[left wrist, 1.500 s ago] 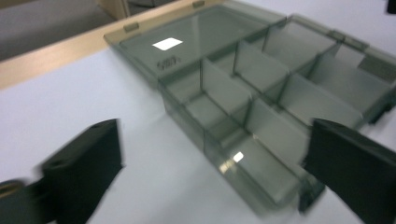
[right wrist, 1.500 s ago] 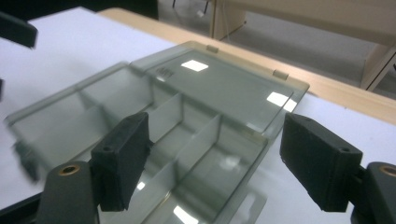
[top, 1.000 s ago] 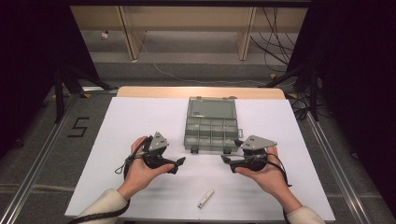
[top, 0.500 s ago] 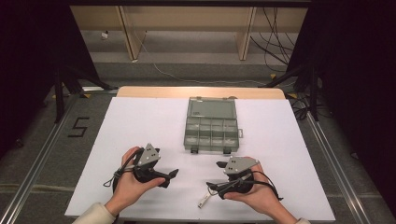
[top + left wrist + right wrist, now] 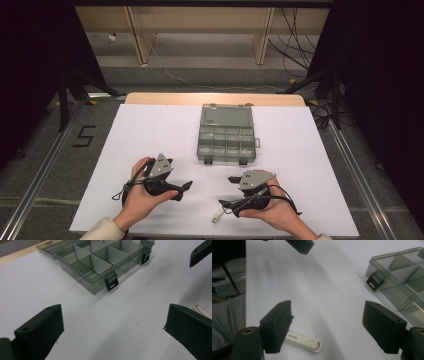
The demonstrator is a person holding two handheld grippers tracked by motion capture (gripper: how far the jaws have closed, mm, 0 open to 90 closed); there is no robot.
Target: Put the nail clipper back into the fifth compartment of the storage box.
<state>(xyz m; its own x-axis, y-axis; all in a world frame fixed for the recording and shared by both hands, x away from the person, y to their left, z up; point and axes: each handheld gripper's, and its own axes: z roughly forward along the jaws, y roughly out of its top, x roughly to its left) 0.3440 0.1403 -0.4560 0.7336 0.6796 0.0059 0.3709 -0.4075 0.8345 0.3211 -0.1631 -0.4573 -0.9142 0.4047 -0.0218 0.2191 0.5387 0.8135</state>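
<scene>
While both hands rest low near the front edge of the white table [image 5: 150,130], the right tongs [image 5: 226,202] sit with jaws spread wide and empty, and just beyond their left jaw lies a small cream-white plastic stick [image 5: 303,341], shaped like a flash drive, flat on the table. In the right gripper view its long axis runs roughly across the gap between the jaws, one end tucked under the left jaw and the other end reaching toward the middle, so the tongs would likely need to shift forward and a little left, or turn, to close across its narrow sides. In the high view the stick [image 5: 216,216] lies close to the front edge, just left of the right hand [image 5: 272,212], leaving little room on that side. The left tongs [image 5: 186,186] are likewise spread and empty, farther from the stick, which peeks in beside their right jaw in the left gripper view [image 5: 203,309]. Bare table lies between the two grippers. Beyond them, well apart, stands an open smoky-grey transparent plastic compartment box [image 5: 226,135], its black latches facing the person and its compartments looking empty.
</scene>
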